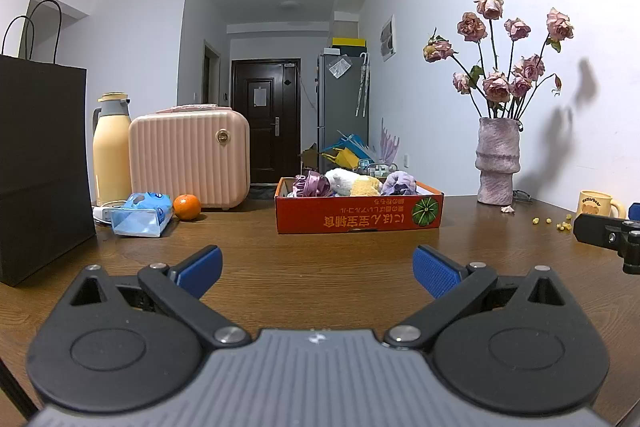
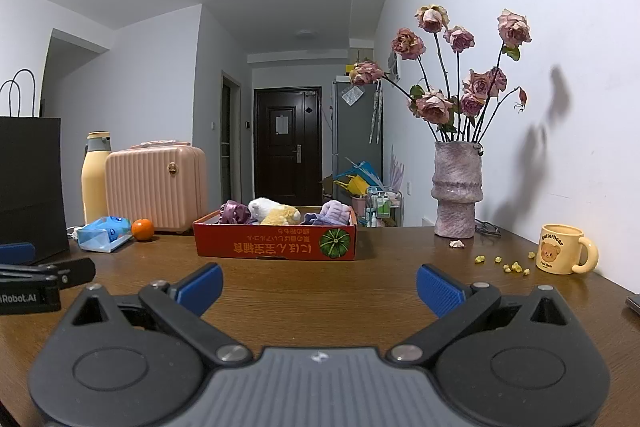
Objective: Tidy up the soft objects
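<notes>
A red cardboard box stands on the wooden table ahead, also in the right wrist view. In it lie soft things: a purple scrunchie, a white plush, a yellow plush and a lilac cloth. My left gripper is open and empty, low over the table in front of the box. My right gripper is open and empty, to the right of the left one and just as far back from the box.
A black paper bag, a yellow thermos, a pink case, a tissue pack and an orange stand at the left. A vase of dried roses, yellow crumbs and a bear mug stand at the right.
</notes>
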